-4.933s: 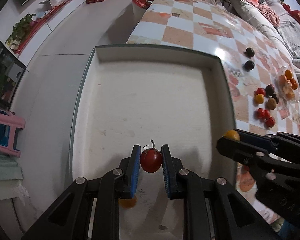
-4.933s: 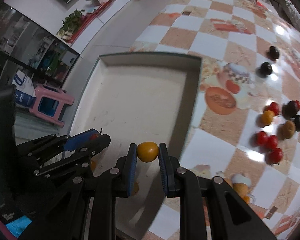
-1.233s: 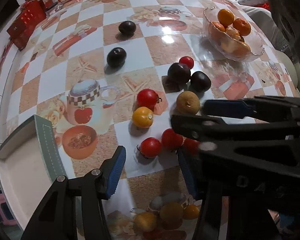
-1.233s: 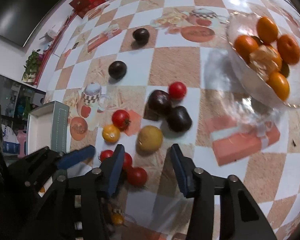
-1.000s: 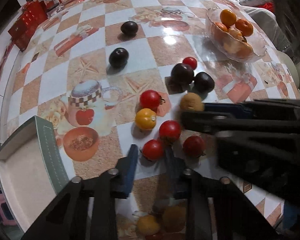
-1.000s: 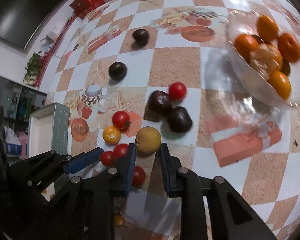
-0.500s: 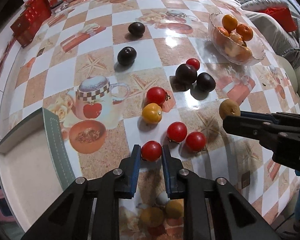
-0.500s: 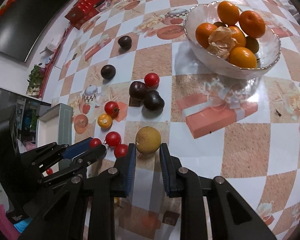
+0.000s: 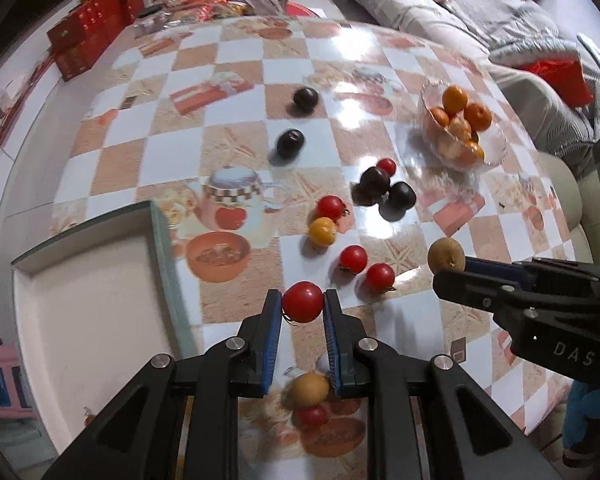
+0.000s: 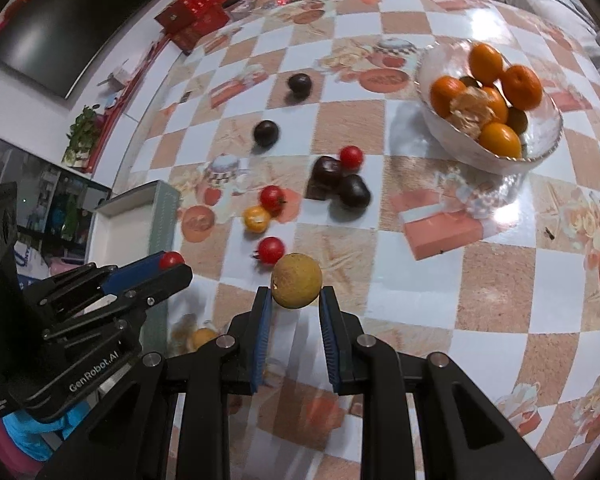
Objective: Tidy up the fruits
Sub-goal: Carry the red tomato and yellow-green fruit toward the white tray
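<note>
Fingers of both grippers are clenched on fruit above the checked table [image 9: 236,128]: the right gripper [image 10: 296,304] grasps a brownish-yellow fruit [image 10: 297,286], the left gripper [image 9: 302,308] a red tomato [image 9: 302,302], right of the white tray [image 9: 92,300].

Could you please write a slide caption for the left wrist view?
Left gripper holds a red tomato above the checkered table, beside the white tray.

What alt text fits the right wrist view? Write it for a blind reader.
The right claw holds a brownish-yellow round fruit above a checkered tablecloth scattered with red tomatoes and dark plums. A glass bowl of oranges sits far right; the left claw grips a red tomato.
</note>
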A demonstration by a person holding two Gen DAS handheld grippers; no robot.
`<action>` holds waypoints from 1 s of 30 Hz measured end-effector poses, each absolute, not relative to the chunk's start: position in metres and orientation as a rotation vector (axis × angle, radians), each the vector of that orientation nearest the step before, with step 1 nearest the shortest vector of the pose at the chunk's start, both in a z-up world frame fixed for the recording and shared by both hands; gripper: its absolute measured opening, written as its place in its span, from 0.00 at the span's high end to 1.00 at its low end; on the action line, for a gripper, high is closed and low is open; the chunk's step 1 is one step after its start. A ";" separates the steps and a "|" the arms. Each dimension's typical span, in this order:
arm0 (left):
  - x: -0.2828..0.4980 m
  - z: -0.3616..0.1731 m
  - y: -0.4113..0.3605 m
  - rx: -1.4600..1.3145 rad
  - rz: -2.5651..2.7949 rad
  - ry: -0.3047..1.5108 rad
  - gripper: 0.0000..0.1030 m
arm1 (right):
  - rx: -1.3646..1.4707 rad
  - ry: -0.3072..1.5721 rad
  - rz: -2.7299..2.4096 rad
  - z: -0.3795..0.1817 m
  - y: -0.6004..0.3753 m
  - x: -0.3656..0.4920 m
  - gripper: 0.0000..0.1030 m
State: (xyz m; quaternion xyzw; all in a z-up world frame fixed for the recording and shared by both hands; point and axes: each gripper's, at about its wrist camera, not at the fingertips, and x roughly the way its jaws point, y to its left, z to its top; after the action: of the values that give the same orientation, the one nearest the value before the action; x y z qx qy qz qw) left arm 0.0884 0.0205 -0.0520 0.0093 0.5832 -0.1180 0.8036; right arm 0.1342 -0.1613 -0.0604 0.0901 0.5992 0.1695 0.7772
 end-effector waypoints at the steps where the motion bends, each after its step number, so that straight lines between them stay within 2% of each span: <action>1: 0.086 -0.049 0.025 0.014 -0.246 1.242 0.78 | 0.191 1.293 0.373 -0.058 -0.158 0.133 0.75; 16: 0.052 -0.026 0.105 -0.060 -0.112 1.192 0.78 | 0.089 1.249 0.499 -0.025 -0.082 0.118 0.75; 30: 0.035 -0.034 0.175 -0.105 0.017 1.190 0.78 | -0.013 1.252 0.624 -0.024 0.004 0.106 0.75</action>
State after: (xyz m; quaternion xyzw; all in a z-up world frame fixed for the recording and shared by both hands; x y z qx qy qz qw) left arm 0.0349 0.1754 -0.0336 -0.0493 0.5601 0.0082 0.8269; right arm 0.1061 0.0038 -0.0244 -0.0060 0.5763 0.2871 0.7651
